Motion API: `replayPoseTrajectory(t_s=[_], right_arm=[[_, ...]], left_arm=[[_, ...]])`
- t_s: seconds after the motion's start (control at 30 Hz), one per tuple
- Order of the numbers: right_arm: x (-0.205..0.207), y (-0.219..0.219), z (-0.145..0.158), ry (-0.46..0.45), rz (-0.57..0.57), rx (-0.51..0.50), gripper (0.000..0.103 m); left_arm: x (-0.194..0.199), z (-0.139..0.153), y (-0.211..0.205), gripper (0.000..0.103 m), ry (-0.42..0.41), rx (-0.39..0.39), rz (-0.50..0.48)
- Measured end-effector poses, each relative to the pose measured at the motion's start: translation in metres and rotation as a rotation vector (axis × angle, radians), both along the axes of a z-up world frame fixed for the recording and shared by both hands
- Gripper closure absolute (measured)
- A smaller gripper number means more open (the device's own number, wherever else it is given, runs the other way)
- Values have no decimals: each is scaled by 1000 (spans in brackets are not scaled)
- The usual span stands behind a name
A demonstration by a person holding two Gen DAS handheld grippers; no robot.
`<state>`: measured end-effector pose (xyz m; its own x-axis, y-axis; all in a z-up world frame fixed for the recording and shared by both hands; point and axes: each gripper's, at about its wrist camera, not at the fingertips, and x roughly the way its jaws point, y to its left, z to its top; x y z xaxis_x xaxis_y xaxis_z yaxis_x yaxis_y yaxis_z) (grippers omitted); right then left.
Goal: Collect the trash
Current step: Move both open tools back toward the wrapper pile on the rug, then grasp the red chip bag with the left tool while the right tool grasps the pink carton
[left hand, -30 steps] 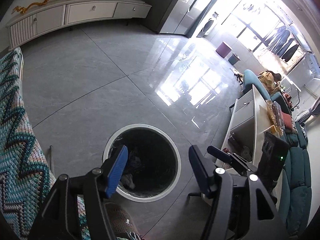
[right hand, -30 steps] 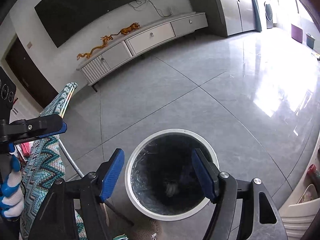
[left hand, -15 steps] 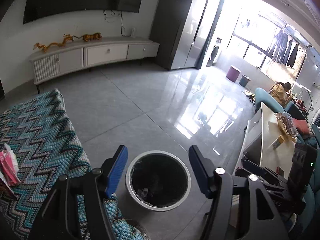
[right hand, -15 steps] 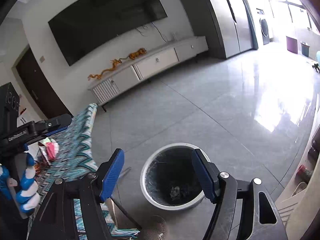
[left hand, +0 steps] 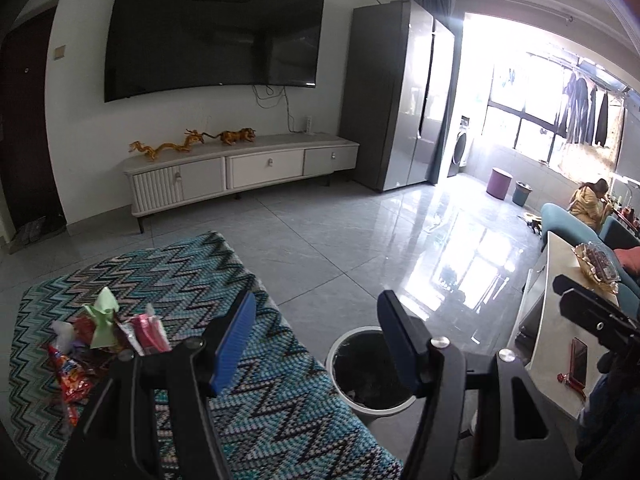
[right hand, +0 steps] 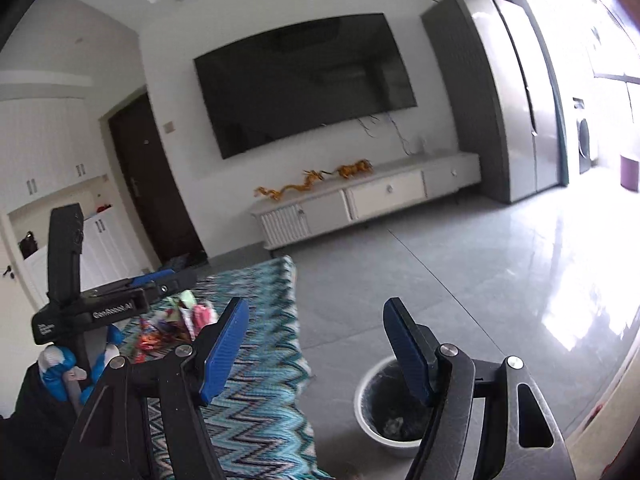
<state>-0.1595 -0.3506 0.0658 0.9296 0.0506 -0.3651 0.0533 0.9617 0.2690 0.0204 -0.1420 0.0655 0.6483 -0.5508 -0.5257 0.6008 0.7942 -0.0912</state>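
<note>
A pile of trash wrappers [left hand: 104,336], red, pink and pale green, lies on the zigzag blue cloth [left hand: 192,280] at the left. It also shows in the right wrist view [right hand: 172,328]. A white bin with a black liner [left hand: 368,372] stands on the floor right of the cloth, also in the right wrist view [right hand: 384,412], with some trash inside. My left gripper [left hand: 316,340] is open and empty above the cloth's edge. My right gripper [right hand: 316,344] is open and empty, with the left gripper's body [right hand: 96,304] to its left.
A white TV cabinet [left hand: 240,172] stands at the far wall under a large TV [left hand: 212,32]. A grey cabinet [left hand: 396,96] is at the right. A white table [left hand: 560,320] and teal sofa [left hand: 576,224] stand at the right, grey tile floor [left hand: 340,232] between.
Both grippers have lifted and tilted up from looking down into the bin. The cloth and trash pile have come into view. Both stay open and empty.
</note>
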Motion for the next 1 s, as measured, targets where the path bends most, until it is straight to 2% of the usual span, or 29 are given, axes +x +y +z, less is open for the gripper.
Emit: replayPoseTrajectory(t_s=[0.17,0.4,0.5,0.6,0.73,0.87,1.0], right_arm=[[6,43,31,-60,96,-31,35],[33,89,58,-93,222,-36,35],[53,108,69,-103,277,-40,35],[72,127,73,-101,328,-56,35],[108,155,56,-50,391,-78,35],[157,169,21,46,428,-58,35],[208,175,-15,145,441,-32,35]], left_arm=[[2,11,61,41,-34,-8,119],[23,15,158,41,-43,-50,324],[36,7,197,32,-36,-64,414],[54,-5,226,30,-5,-79,482],[78,-33,251,26,63,-90,548],[108,-73,269,26,151,-82,590],[131,-103,271,26,201,-73,593]])
